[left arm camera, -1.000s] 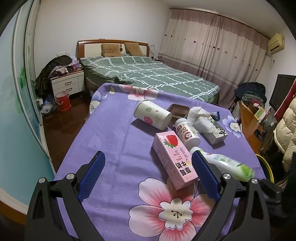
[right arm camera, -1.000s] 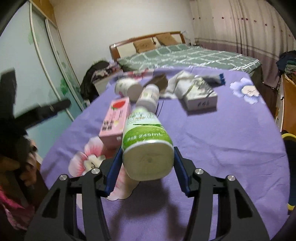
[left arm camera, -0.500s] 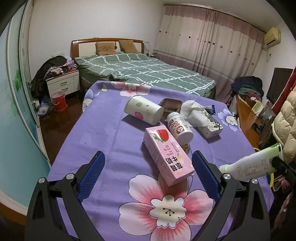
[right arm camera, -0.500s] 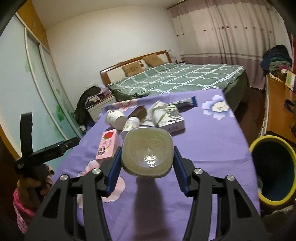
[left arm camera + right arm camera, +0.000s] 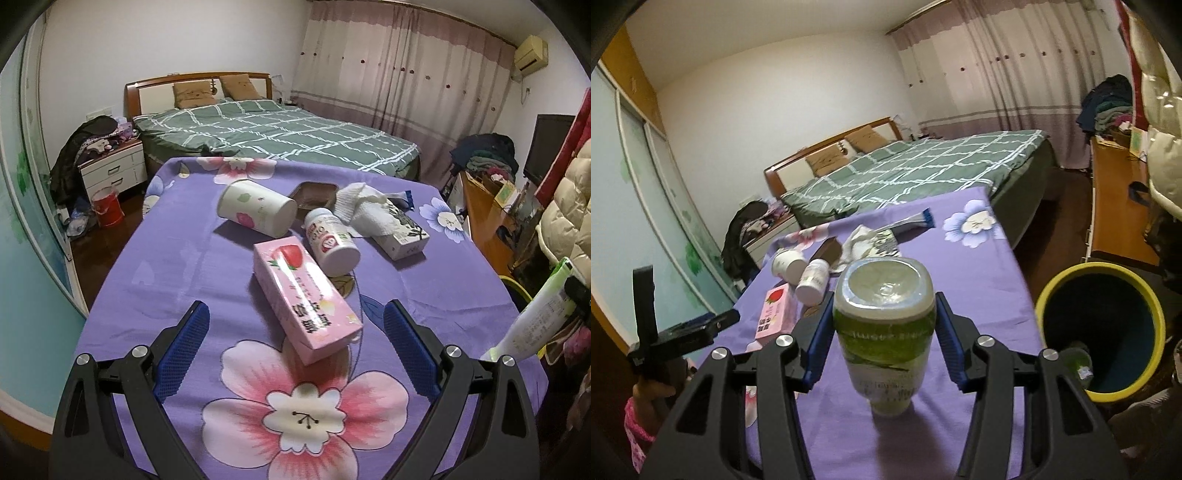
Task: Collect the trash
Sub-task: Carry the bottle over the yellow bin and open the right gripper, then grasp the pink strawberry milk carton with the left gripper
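1. Left gripper point(image 5: 295, 345): jaws spread wide, nothing between the pads, hanging low over the near end of the purple flowered tablecloth point(image 5: 177, 258). Also seen at far left of the right wrist view, held by a hand point(image 5: 652, 387) in a pink sleeve.
2. Paper cup point(image 5: 256, 213): on its side, far-left of the trash cluster, open end toward the right.
3. Pink strawberry carton point(image 5: 304, 299): lying flat, centre of the table, near end just beyond the open left jaws, not touched.
4. Brown tray point(image 5: 313, 194): far side, behind the cup and the white bottle.
5. White pill bottle point(image 5: 332, 240): on its side, just right of the carton's far end, base toward the camera.
6. Crumpled tissue point(image 5: 364, 208) draped over a small patterned box point(image 5: 404, 236), right of the pill bottle.
7. Blue-tipped wrapper point(image 5: 910, 221): far edge of the cluster, beyond the box.
8. Right gripper point(image 5: 884, 338): pinching a green-labelled drink bottle point(image 5: 884, 325) between both blue pads, base toward the camera, raised above the table's right side. Same bottle pokes in at the right edge of the left wrist view.
9. Yellow-rimmed bin point(image 5: 1100, 273): on the floor right of the table, dark inside, some trash at its near-left bottom; the bottle is left of it, not over it.
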Action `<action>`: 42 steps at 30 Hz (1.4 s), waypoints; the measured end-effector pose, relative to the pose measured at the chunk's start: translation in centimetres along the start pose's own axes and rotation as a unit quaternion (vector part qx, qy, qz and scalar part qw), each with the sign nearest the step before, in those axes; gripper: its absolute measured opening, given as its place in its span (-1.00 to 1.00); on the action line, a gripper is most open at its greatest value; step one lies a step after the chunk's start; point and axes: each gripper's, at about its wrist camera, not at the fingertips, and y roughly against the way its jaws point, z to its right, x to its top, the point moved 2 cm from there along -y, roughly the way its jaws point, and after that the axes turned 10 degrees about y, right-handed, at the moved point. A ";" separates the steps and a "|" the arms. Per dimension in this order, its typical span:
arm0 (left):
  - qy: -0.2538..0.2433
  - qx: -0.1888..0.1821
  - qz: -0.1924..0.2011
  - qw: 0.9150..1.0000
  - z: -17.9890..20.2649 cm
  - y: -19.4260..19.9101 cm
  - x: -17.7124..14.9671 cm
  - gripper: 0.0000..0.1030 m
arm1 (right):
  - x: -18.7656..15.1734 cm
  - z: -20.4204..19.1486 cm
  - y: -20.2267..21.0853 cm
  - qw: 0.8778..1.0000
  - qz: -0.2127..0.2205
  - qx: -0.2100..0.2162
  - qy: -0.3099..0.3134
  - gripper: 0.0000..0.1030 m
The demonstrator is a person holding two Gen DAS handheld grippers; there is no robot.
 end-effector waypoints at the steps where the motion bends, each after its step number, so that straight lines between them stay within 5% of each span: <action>1: -0.002 -0.001 -0.002 1.000 0.3 -0.1 -0.1 0.82 | 0.0 0.5 0.2 1.000 0.002 -0.004 -0.004 -0.04; 9: -0.013 0.001 -0.012 1.000 1.7 -1.1 -0.3 0.82 | 0.7 4.7 2.5 0.997 0.033 -0.052 -0.038 -0.04; 15: -0.021 0.006 -0.019 1.000 2.6 -2.0 -0.5 0.82 | 0.7 10.5 4.0 0.986 0.053 -0.137 -0.074 -0.04; 22: -0.029 0.013 -0.026 0.999 3.3 -2.9 -0.8 0.82 | -1.2 15.4 2.3 0.967 0.020 -0.238 -0.086 -0.03; 28: -0.029 0.027 -0.033 0.999 3.3 -4.1 -0.9 0.82 | -3.2 17.7 0.4 0.960 -0.011 -0.262 -0.100 -0.01; 42: 0.007 0.082 -0.044 0.996 1.5 -7.2 -0.4 0.82 | -4.2 17.0 -0.3 0.964 -0.022 -0.246 -0.103 0.07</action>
